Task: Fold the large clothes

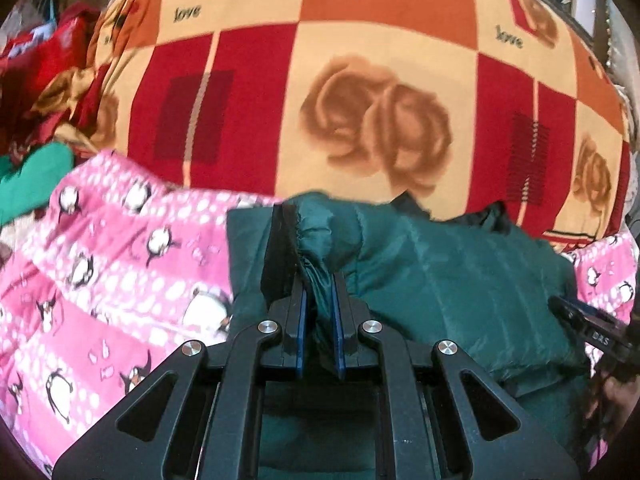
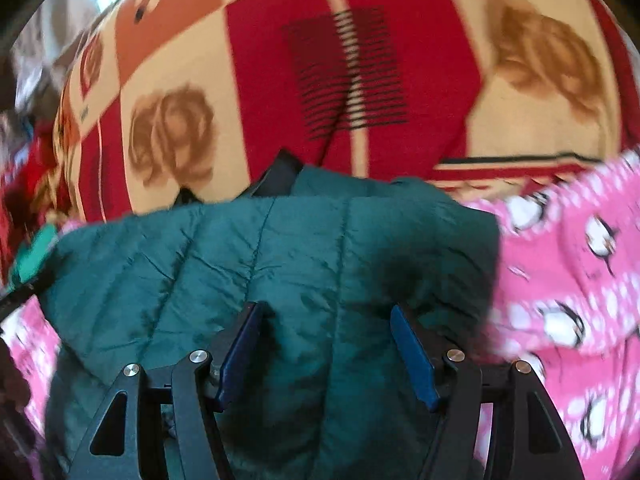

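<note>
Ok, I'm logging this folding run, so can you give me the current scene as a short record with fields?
garment: dark green quilted puffer jacket, lying partly folded
under it: pink penguin-print blanket
behind: red, orange and cream checked rose-print blanket
left gripper: fingers shut on a gathered edge of the jacket
right gripper: fingers open, over the jacket, nothing between them
image quality: right wrist view blurred

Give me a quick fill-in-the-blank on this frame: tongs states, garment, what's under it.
1. The left tongs are ____ on a bunched fold of the jacket.
2. The right tongs are ____ over it.
3. The quilted jacket is dark ____.
4. It lies on a pink blanket printed with ____.

Missing: shut; open; green; penguins
</note>
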Demonstrator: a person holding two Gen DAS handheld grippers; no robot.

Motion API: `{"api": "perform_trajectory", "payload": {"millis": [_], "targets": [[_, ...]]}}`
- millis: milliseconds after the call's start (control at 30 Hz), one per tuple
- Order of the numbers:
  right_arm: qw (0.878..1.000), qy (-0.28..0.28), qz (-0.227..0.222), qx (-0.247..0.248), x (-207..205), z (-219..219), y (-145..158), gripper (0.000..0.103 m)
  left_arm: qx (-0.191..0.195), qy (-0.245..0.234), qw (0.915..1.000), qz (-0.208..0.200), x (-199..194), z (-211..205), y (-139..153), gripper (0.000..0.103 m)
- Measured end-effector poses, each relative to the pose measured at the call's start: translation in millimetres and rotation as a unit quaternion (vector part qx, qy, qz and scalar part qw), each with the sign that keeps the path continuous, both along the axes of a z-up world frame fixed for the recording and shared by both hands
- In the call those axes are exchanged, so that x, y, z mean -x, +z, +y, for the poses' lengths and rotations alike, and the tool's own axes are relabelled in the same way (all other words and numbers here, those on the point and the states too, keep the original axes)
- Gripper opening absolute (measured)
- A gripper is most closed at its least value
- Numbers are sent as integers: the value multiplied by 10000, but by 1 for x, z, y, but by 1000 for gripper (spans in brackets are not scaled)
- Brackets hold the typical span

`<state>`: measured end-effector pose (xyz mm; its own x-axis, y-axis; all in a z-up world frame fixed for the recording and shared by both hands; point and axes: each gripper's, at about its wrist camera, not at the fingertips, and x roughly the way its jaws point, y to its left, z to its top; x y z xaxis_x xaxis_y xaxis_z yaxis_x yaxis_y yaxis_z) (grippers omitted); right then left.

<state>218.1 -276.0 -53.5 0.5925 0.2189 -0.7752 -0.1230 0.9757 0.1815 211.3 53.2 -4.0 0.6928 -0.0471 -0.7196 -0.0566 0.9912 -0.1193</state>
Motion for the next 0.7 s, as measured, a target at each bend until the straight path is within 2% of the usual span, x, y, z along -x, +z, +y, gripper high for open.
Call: {"api": "perform_trajectory", "payload": {"millis": [100,233,300,367,400,433,533,633,700], "targets": [[9996,81,110,248,-10,8,-9,66,7,34,10000,92,1,2,-9,10],[9996,36,140,250,-8,9,4,66,26,22,9999,120,1,3,-8,11],[9999,121,9,64,2,12,19,66,73,18,9999,117,0,4,-4,19],[9996,253,-83,3,7,22,30,73,89,0,9999,76,1,3,3,45],[9994,321,-122,12,8,28,34,80,112,6,9999,-12,3,3,7,50],[9990,408,-164,32,9,38,37,81,126,19,9999,-110,4,2,11,57],[9976,665,-190,79,5,61,40,81,22,14,9998,-185,0,-6,16,63],[9968,768,-94,218,-9,87,28,81,-315,102,9994,62,-18,-15,2,63],[9965,772,-37,304,-16,99,17,81,-394,209,9987,263,-29,-16,-11,63]]}}
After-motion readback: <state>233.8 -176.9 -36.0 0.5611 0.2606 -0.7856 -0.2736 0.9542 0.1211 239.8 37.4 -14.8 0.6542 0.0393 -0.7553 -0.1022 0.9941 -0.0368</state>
